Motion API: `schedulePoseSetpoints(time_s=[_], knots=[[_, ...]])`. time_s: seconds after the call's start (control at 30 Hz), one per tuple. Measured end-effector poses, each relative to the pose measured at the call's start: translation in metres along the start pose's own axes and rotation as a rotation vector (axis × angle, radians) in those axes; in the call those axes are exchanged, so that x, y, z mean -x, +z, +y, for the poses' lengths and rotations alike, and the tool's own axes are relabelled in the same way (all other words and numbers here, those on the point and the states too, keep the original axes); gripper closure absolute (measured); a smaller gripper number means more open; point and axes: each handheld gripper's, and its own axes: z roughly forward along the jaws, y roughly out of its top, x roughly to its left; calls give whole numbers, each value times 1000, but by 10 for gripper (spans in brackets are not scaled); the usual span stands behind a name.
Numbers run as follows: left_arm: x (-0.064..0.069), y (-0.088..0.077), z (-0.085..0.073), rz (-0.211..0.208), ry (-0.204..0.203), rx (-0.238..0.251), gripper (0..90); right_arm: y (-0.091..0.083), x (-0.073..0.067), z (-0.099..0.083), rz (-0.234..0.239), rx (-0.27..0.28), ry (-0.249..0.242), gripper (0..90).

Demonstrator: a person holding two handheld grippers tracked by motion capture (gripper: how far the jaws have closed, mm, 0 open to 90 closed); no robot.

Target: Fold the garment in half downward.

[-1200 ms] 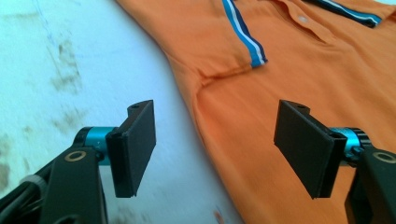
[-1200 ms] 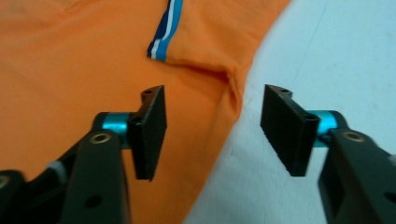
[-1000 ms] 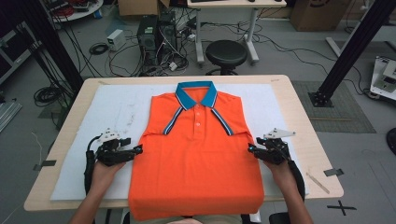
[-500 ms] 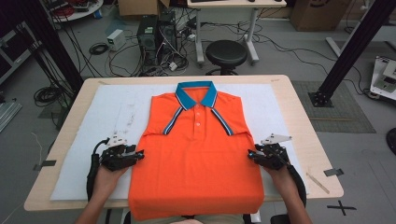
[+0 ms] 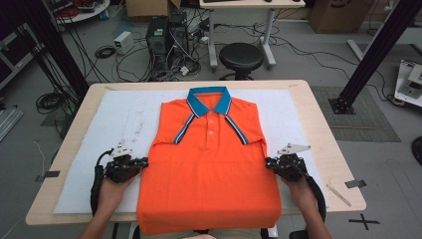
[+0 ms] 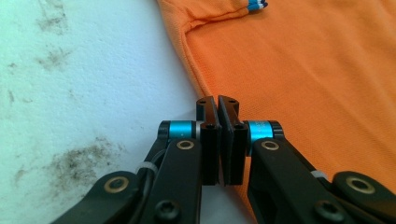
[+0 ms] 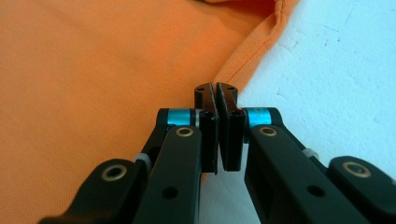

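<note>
An orange polo shirt with a blue collar lies flat, front up, on a white mat; its hem hangs over the near table edge. My left gripper lies at the shirt's left side edge. Its jaws have just been closing and now stand together on the hem of that edge. My right gripper lies at the right side edge. Its jaws have also just been closing and are pressed together where the stitched hem meets them. Thin fabric appears pinched in both.
The mat covers most of a wooden table. Dark smudges mark the mat to the left of the shirt. Beyond the table's far edge stand a black stool, a computer tower and loose cables.
Both grippers' jaws have gone from apart to closed at the shirt's side edges. The left hand has shifted slightly toward the near edge; the right hand has barely moved.
</note>
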Motion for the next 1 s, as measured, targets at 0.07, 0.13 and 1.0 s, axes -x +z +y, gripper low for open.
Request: schedulePoseSetpoints(time_s=[0.07,0.13,1.0], knots=[[-1,-2,-1,-14,-13,11,874,-2,1,-1,-5,0,5,888],[-2,-5,-3,-22,-15,12,874,-5,2,-1,1,14,10,888],[-5,-41,-11,-128,-83,90,876,-42,1,-7,12,101,25,887]])
